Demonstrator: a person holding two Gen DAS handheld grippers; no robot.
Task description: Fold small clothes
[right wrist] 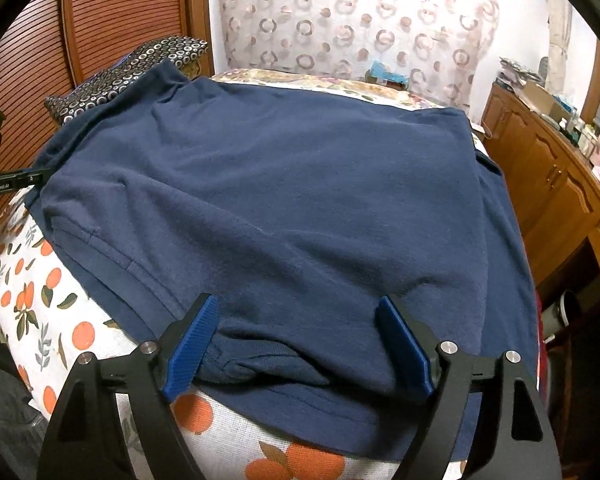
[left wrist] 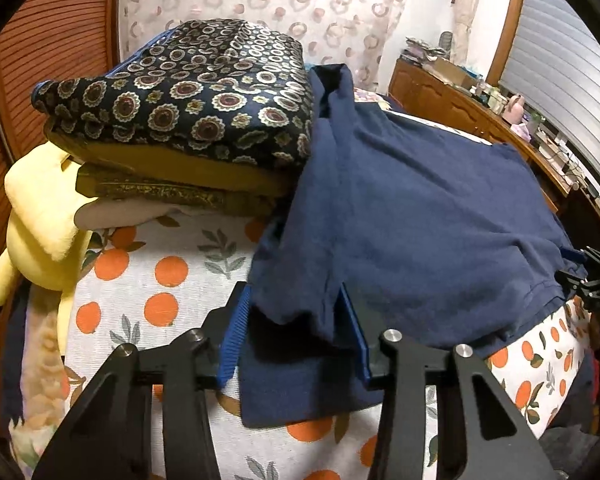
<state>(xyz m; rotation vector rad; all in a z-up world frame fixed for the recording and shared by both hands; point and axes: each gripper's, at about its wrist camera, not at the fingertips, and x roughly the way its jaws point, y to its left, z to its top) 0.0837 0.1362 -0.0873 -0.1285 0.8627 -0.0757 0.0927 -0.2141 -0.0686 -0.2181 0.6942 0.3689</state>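
Note:
A navy blue shirt (left wrist: 412, 208) lies spread on a bed with an orange-print sheet (left wrist: 156, 276); it also fills the right wrist view (right wrist: 292, 200). My left gripper (left wrist: 296, 320) is open, its blue pads (left wrist: 234, 340) on either side of a folded edge of the shirt near the front. My right gripper (right wrist: 300, 328) is open too, its pads (right wrist: 192, 344) straddling a bunched hem of the shirt at the bed's near edge. The right gripper shows at the far right of the left wrist view (left wrist: 592, 284).
A stack of folded clothes topped by a dark patterned fabric (left wrist: 188, 100) lies at the shirt's left. A yellow plush toy (left wrist: 40, 216) sits further left. A wooden dresser (right wrist: 548, 184) with clutter stands on the right; a patterned curtain (right wrist: 360, 20) hangs behind.

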